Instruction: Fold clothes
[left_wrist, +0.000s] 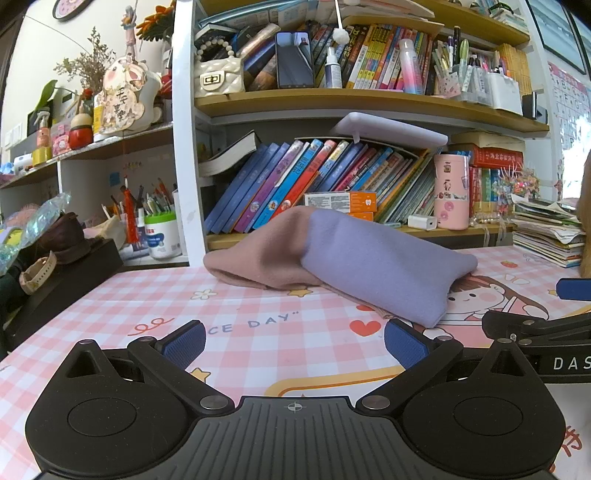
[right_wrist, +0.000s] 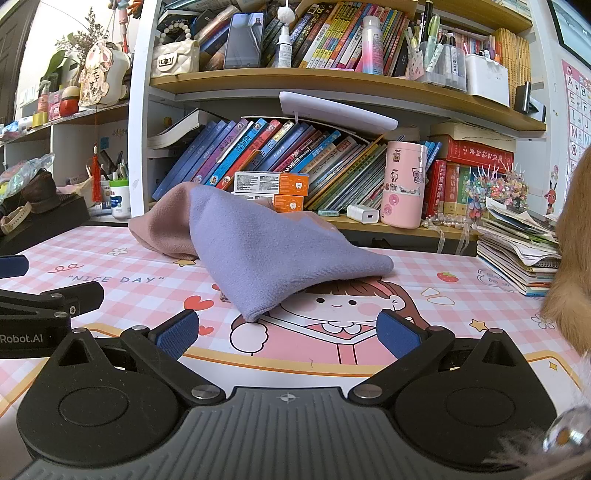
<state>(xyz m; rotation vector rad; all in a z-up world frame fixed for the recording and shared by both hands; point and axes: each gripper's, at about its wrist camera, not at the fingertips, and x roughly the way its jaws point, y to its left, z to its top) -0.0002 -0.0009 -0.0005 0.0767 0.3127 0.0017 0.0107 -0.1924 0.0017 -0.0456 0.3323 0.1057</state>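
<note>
The garment (left_wrist: 343, 258), a soft knit piece with a purple part lying over a dusty-pink part, sits in a loose heap on the pink checked table mat (left_wrist: 147, 302), just in front of the bookshelf (left_wrist: 332, 99) and not touching either tool. The left gripper (left_wrist: 294, 341) hovers low over the mat on the near side of the garment, jaws spread wide and holding nothing; the right gripper (right_wrist: 288, 330) is beside it, likewise released and empty, with the garment's nearest purple corner (right_wrist: 251, 314) just beyond its fingertips. Judging by the rumpled heap, folding has not properly begun: this looks like the approach. The next move probably calls for pinching two edges and spreading the cloth flat first.
</note>
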